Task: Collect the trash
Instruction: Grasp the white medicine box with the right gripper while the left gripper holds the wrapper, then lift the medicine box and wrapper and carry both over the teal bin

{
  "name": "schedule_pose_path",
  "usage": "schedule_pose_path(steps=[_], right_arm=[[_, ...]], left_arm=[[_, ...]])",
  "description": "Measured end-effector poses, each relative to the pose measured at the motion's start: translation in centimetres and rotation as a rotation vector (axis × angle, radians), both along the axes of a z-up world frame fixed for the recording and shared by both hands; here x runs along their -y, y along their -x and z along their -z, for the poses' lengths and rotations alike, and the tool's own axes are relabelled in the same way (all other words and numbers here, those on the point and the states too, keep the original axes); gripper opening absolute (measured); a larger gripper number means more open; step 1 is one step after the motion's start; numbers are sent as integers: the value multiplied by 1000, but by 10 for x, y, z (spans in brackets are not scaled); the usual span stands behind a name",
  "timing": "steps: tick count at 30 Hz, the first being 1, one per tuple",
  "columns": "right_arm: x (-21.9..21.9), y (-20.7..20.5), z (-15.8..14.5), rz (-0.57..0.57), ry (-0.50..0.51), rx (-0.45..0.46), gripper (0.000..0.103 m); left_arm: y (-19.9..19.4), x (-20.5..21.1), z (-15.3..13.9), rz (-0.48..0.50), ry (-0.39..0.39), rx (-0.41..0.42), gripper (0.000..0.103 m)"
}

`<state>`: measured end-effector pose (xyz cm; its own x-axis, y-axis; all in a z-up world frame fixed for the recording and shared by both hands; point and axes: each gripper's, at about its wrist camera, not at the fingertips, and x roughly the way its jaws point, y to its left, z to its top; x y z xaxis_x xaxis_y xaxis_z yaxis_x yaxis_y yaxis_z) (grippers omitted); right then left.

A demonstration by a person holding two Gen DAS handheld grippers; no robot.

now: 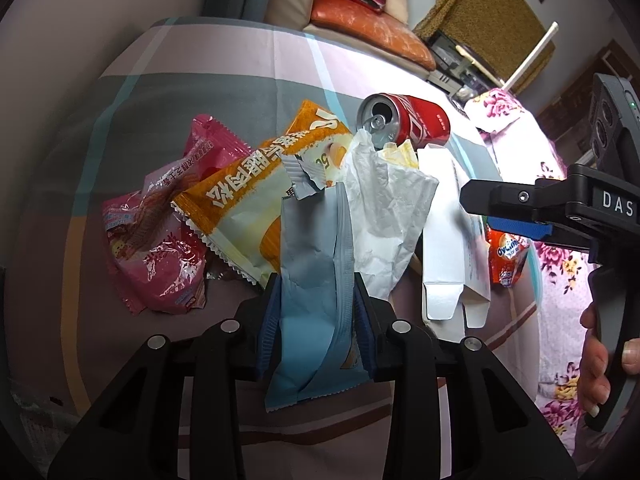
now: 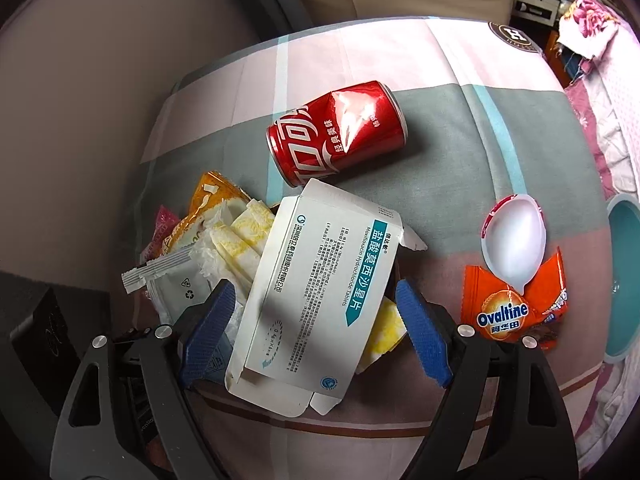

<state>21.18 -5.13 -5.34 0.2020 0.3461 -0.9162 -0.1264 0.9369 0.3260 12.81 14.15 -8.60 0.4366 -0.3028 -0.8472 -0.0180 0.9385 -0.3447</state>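
Pale blue foil wrapper clamped upright between the 2 blue pads of the left gripper, jaws closed firmly on its lower half, torn top edge flopping above. Behind it, heaped on the striped cloth: orange-and-white snack bag, pink wrapper to its left, crumpled white paper, white medicine carton, and a dented red cola can lying on its side at the far end of the pile. Orange Ovaltine sachet just right of the carton, partly hidden by the right gripper, seen here side-on and held by a hand.

From the right wrist view: right gripper spread wide, nothing gripped, 1 blue pad on either side of the white medicine carton, neither clearly touching it. Carton flattened, flaps open, resting on yellow-stained tissue and a small grey sachet. Red cola can beyond the carton, near but apart. Ovaltine sachet to the right, a white plastic cup lying on its upper edge. Teal rim of a container at the far right edge.
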Motion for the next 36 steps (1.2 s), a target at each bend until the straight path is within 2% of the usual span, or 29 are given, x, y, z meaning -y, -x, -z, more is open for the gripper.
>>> schedule_pose_path(steps=[5,6,9,15,27,36], right_arm=[[-9,-7,16,2,20,-29,78],[-10,-6,18,-5,26,-20,74],[-10,1,9,-32,34,31,66],[4,15,-11,-49,16,70,66],[63,45,-34,7,-32,131,65],[135,58,-40,122,-81,159,65]], left_arm=[[0,-1,0,5,3,1,36],[0,-1,1,6,1,1,36],[1,-1,0,5,4,2,36],[6,7,-13,20,-13,34,36],[22,38,-56,50,-1,109,36],[17,101,-66,160,-43,113,36]])
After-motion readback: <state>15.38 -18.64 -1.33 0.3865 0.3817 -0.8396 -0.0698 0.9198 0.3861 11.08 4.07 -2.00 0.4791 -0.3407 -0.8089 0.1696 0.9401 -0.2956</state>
